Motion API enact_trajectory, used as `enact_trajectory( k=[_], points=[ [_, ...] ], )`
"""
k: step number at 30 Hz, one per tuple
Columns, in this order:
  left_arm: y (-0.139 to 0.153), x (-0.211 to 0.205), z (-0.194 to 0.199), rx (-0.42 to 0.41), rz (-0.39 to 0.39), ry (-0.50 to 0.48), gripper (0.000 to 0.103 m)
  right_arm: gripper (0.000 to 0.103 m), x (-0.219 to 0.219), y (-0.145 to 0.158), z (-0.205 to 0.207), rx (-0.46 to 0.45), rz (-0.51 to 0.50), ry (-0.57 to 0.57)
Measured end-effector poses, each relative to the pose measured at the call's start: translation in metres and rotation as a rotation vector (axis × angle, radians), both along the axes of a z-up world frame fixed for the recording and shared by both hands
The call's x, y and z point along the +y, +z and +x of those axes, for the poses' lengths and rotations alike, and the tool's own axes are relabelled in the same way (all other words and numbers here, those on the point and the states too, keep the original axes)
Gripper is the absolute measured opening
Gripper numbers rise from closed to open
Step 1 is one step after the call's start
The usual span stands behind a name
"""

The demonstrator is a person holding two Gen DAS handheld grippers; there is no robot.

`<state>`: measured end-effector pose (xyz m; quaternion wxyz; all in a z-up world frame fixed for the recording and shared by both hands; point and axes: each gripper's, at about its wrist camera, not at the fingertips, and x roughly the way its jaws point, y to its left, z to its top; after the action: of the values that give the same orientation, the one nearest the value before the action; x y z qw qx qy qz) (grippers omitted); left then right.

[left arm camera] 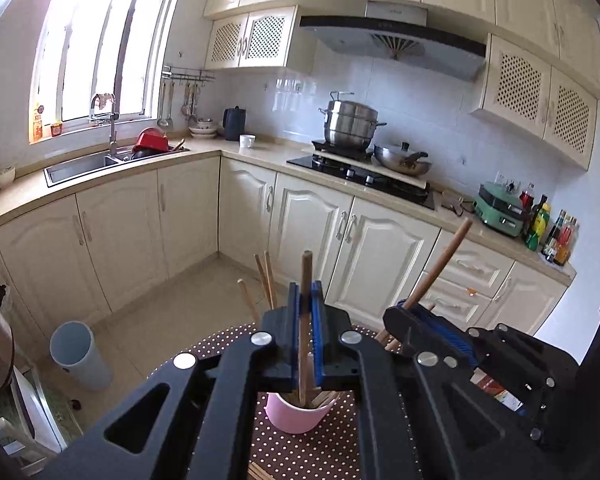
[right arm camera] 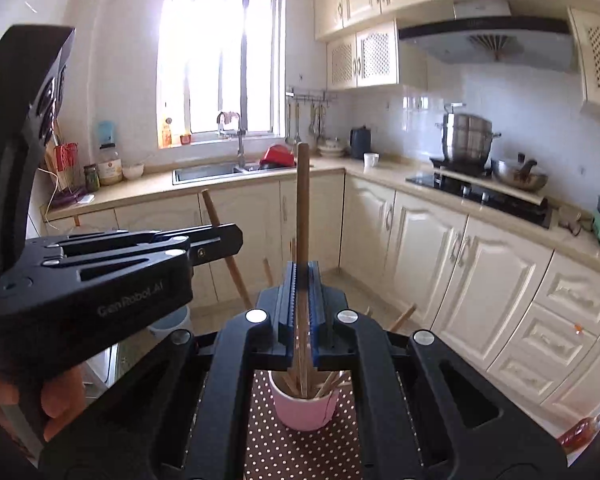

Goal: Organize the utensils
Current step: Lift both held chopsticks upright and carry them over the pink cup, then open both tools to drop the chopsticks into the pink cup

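While both grippers stand over the pink cup (left arm camera: 298, 414) on the dotted cloth (left arm camera: 300, 452), the left gripper (left arm camera: 305, 312) is closed on one upright wooden stick (left arm camera: 306, 280) and the right gripper (right arm camera: 302, 300) is clamped on another wooden stick (right arm camera: 302, 200), both lower ends reaching down into that cup.

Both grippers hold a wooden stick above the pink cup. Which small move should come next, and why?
Probably open the left gripper: its wooden stick stands upright with the lower end already inside the pink cup. The right gripper can release its stick likewise.
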<state>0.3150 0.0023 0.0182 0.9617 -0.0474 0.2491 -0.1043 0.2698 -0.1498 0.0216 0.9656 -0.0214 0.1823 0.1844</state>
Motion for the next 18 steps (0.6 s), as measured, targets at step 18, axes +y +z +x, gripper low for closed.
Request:
enact_trajectory(
  k=[18],
  points=[
    [-0.04,-0.007,0.012,0.066,0.076,-0.002,0.006,0.006,-0.005,-0.034,0.012,0.115,0.022,0.001]
  ],
)
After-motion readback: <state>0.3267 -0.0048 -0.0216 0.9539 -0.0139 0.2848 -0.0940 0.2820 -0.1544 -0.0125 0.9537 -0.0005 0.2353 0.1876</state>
